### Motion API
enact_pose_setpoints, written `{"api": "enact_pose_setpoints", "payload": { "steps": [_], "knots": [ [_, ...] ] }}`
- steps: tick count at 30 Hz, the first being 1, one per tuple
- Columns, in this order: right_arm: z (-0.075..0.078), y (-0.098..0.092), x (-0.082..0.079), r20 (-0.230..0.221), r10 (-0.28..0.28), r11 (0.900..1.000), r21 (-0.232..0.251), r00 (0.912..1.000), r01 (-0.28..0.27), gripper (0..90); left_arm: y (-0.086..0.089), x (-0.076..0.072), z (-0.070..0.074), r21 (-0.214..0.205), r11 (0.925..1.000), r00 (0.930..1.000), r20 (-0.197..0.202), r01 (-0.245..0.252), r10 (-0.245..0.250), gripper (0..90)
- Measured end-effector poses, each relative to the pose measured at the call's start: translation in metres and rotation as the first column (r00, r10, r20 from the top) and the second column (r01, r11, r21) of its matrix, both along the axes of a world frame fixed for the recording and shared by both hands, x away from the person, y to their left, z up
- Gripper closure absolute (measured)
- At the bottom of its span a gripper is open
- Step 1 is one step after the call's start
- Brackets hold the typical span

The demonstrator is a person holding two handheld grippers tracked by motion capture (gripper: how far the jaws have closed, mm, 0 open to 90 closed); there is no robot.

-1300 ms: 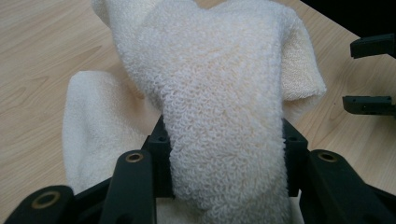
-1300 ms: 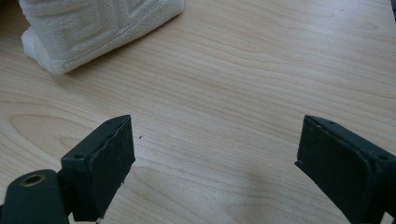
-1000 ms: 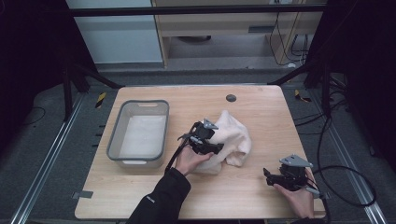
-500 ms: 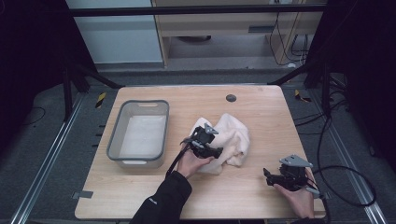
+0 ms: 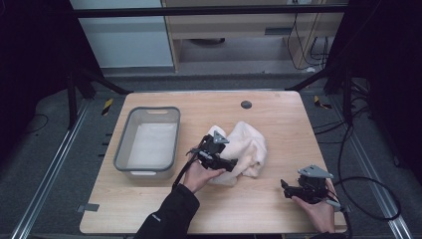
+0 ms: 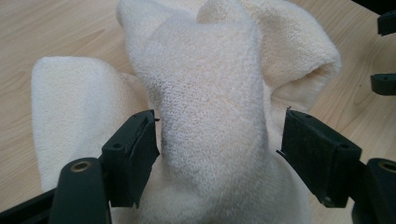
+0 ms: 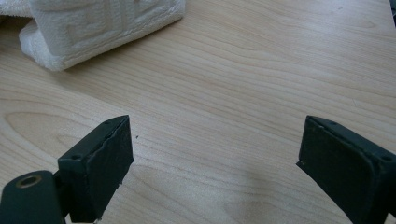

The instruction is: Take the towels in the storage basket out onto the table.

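Towel (image 6: 205, 107) fold lies between the left gripper's (image 6: 217, 154) just-opening jaws.

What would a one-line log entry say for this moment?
left gripper: jaws just opening, towel fold between, unpressed | right gripper: open over bare table | bin: beside towel

towel (image 6: 205, 93) btm cut off, tray (image 5: 149, 144) contents unclear

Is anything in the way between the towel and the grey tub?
Nothing visible. Bare table lies between the towel and the grey tub. The left tongs have just been opening, with a towel fold between them.
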State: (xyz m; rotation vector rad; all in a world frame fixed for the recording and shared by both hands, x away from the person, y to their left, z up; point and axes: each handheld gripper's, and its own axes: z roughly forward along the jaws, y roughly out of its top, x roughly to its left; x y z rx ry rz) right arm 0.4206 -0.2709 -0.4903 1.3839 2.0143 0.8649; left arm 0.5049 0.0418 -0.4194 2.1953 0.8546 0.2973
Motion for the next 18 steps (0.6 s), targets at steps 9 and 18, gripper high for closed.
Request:
{"api": "enact_pose_setpoints", "payload": {
  "steps": [9, 18],
  "knots": [
    [0.0, 0.0, 0.0, 0.002, -0.003, 1.0, -0.002, 1.0, 0.003, 9.8, 0.022, -0.012, 0.018, -0.02, 0.9998, 0.9998, 0.021, -0.004, 0.005, 25.1],
    [0.001, 0.0, -0.001, 0.005, -0.002, 1.0, -0.001, 1.0, 0.002, 9.7, 0.053, -0.023, 0.023, -0.038, 0.9989, 0.9989, 0.037, -0.027, 0.029, 24.4]
  ]
}}
